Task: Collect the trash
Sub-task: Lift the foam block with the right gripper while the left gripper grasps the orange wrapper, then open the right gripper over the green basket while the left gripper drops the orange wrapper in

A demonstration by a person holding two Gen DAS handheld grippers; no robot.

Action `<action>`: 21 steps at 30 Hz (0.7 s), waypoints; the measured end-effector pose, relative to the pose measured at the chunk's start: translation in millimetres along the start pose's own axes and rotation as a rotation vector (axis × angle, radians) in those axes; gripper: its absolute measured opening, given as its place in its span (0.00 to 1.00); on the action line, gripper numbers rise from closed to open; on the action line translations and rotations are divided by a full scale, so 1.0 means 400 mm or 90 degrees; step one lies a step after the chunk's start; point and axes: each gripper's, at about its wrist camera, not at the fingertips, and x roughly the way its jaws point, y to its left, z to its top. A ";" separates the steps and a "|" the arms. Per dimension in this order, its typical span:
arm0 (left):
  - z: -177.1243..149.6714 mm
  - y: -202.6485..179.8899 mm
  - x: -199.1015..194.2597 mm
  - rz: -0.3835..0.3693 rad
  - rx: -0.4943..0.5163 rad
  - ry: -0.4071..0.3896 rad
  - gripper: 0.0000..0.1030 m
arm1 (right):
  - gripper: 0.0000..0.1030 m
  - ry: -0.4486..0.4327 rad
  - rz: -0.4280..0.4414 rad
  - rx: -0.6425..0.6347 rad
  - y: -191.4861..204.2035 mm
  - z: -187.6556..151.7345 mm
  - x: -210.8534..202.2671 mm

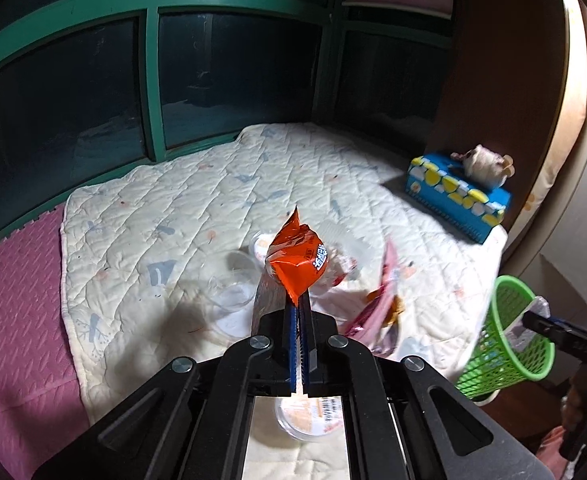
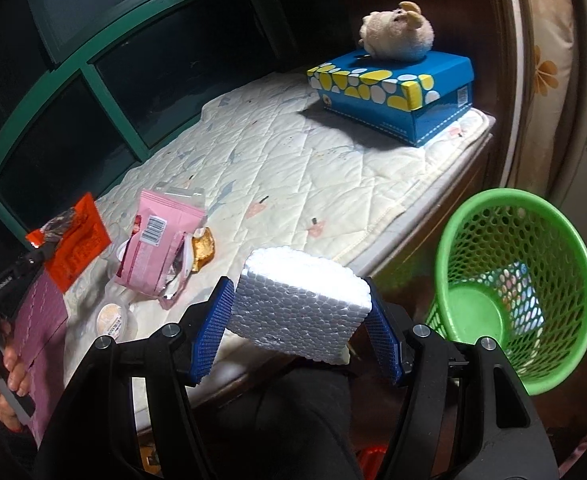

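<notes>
My left gripper point(image 1: 300, 300) is shut on an orange snack wrapper point(image 1: 297, 258) and holds it above the quilted mat point(image 1: 141, 216); the wrapper also shows in the right wrist view point(image 2: 78, 244). My right gripper point(image 2: 299, 300) is shut on a white styrofoam block point(image 2: 299, 312), held beside the mat's edge, left of the green mesh basket point(image 2: 513, 292). The basket also shows in the left wrist view point(image 1: 505, 340), with the right gripper over its rim. A pink wrapper point(image 2: 161, 244), clear plastic cups point(image 1: 231, 292) and a small lidded cup point(image 2: 111, 320) lie on the mat.
A blue tissue box point(image 2: 397, 92) with a plush toy point(image 2: 397, 32) on top stands at the mat's far right corner. Green-framed dark windows point(image 1: 153, 80) run behind the mat. A pink foam mat point(image 1: 17, 300) lies to the left.
</notes>
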 end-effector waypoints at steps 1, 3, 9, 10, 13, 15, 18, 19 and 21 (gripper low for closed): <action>0.006 -0.010 -0.018 -0.011 0.001 -0.007 0.02 | 0.62 -0.003 -0.009 0.003 -0.017 -0.001 -0.006; 0.016 -0.034 -0.045 -0.035 0.007 -0.018 0.02 | 0.62 -0.009 -0.027 0.015 -0.049 -0.004 -0.018; 0.045 -0.154 -0.062 -0.115 0.036 -0.027 0.02 | 0.62 -0.018 -0.097 0.046 -0.167 -0.011 -0.035; 0.050 -0.181 -0.056 -0.130 0.043 -0.023 0.02 | 0.62 -0.017 -0.105 0.052 -0.185 -0.011 -0.037; 0.057 -0.266 -0.031 -0.168 0.066 -0.014 0.01 | 0.62 -0.012 -0.135 0.064 -0.238 -0.017 -0.036; 0.060 -0.321 -0.009 -0.195 0.078 -0.003 0.02 | 0.62 -0.001 -0.146 0.077 -0.275 -0.022 -0.032; 0.057 -0.415 0.032 -0.226 0.103 0.017 0.02 | 0.63 0.005 -0.167 0.086 -0.325 -0.031 -0.029; 0.055 -0.448 0.047 -0.236 0.112 0.024 0.02 | 0.63 0.007 -0.172 0.090 -0.339 -0.034 -0.029; 0.051 -0.503 0.075 -0.252 0.128 0.038 0.02 | 0.63 0.012 -0.179 0.104 -0.372 -0.042 -0.029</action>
